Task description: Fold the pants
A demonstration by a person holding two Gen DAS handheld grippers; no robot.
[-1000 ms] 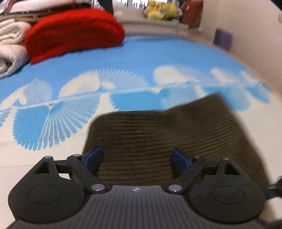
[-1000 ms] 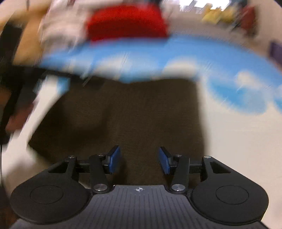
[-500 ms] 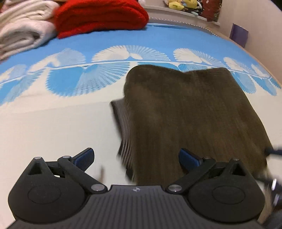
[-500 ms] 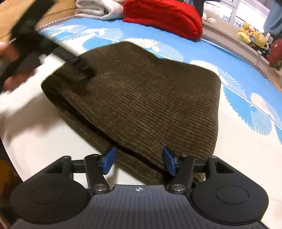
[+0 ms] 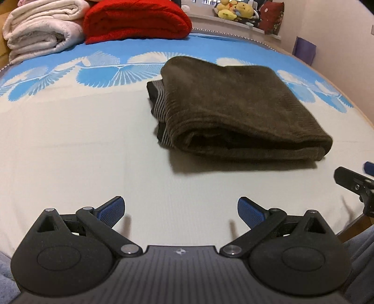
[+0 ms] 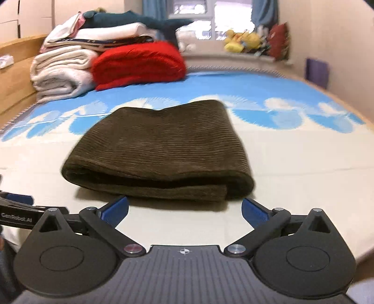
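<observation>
The brown corduroy pants (image 5: 236, 107) lie folded in a compact stack on the bed, with a striped waistband edge showing at the left. They also show in the right wrist view (image 6: 163, 145). My left gripper (image 5: 180, 210) is open and empty, held back from the pants over the cream part of the sheet. My right gripper (image 6: 184, 209) is open and empty, just short of the pants' near edge. Part of the right gripper (image 5: 355, 181) shows at the right edge of the left wrist view, and part of the left gripper (image 6: 17, 210) at the left edge of the right wrist view.
A red folded blanket (image 5: 136, 19) and white folded blankets (image 5: 42, 28) are stacked at the far left of the bed (image 5: 70, 140). Plush toys (image 6: 243, 42) sit on the window sill. A wall runs along the right. The bed's near edge is close below the grippers.
Both grippers have let go of the pants, opened wide and pulled back toward the bed's near edge. The pants now lie folded and still.
</observation>
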